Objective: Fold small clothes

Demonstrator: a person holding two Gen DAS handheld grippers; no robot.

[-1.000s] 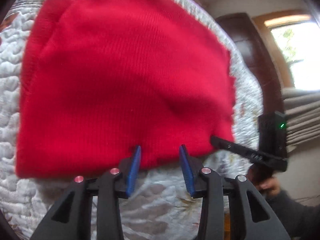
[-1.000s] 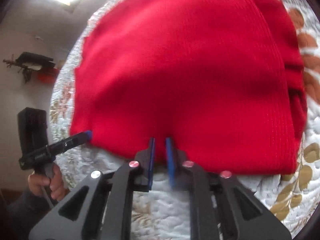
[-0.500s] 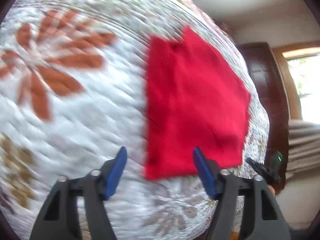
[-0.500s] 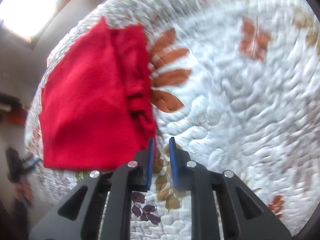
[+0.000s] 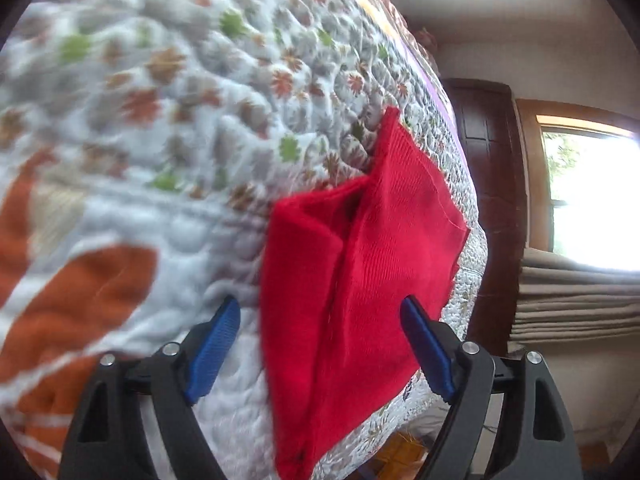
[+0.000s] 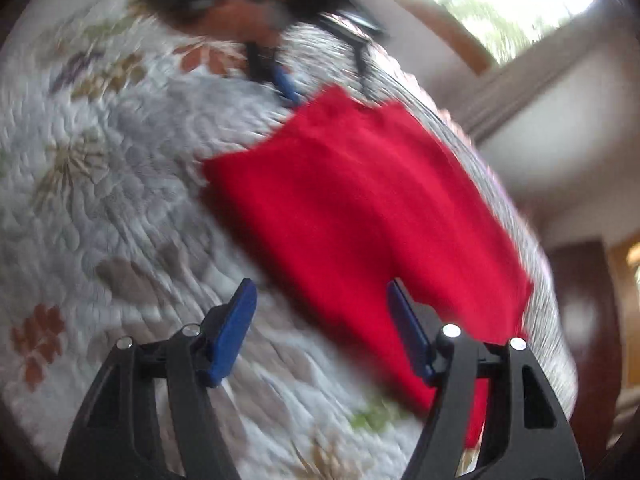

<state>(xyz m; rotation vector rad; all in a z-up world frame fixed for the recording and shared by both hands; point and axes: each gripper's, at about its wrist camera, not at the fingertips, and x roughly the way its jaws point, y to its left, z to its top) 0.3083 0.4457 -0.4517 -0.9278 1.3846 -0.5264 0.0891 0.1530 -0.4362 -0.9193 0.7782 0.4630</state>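
Note:
A red knit garment [image 5: 360, 280] lies folded on the quilt, with a thicker fold along its left side. My left gripper [image 5: 320, 304] is open wide, its blue pads standing either side of the garment's near end and holding nothing. In the right wrist view the same red garment [image 6: 360, 220] lies flat but blurred. My right gripper [image 6: 320, 286] is open over its near left edge, with nothing between the pads. At the garment's far edge a blurred hand [image 6: 240, 20] holds the left gripper, whose blue fingertip [image 6: 286, 84] shows.
A white quilt [image 5: 140, 140] with orange and green flowers covers the bed. Its edge [image 5: 472, 280] drops off just right of the garment. Beyond it stand a dark wooden door [image 5: 492, 160], a bright window [image 5: 592, 200] and folded beige blinds [image 5: 576, 296].
My right gripper, shut half a second ago, has opened. Both cameras have swung round the garment. My left gripper has opened wider and now straddles the garment's end.

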